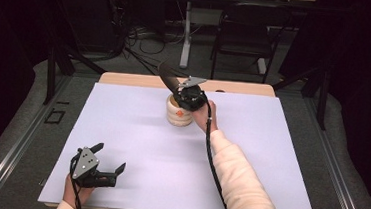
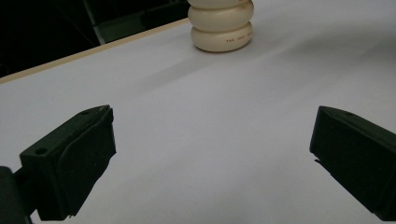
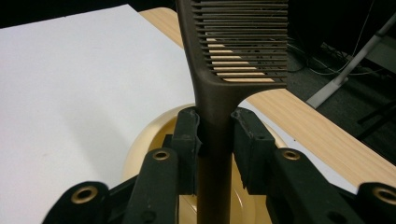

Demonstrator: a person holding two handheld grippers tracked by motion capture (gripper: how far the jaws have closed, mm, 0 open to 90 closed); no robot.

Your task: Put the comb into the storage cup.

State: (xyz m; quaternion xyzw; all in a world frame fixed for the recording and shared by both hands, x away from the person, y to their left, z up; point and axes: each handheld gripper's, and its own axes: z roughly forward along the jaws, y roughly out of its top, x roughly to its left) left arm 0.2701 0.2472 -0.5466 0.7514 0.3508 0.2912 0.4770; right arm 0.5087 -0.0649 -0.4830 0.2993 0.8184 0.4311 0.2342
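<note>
A dark brown comb (image 3: 219,93) stands with its handle clamped between the pads of my right gripper (image 3: 215,135); its toothed end (image 1: 167,76) sticks up and to the left. The gripper (image 1: 190,96) hovers right over the mouth of a cream ribbed holder (image 1: 179,115) at the back middle of the white mat. The holder's rim (image 3: 140,135) lies just beneath the jaws, and the holder (image 2: 222,25) also stands far ahead in the left gripper view. My left gripper (image 1: 106,166) rests open near the mat's front left corner, nothing between its fingers (image 2: 74,158).
The white mat (image 1: 135,145) covers most of the wooden table, whose bare back edge (image 1: 240,87) runs behind the holder. Beyond the table are a chair (image 1: 244,34), cables and a table leg on the floor.
</note>
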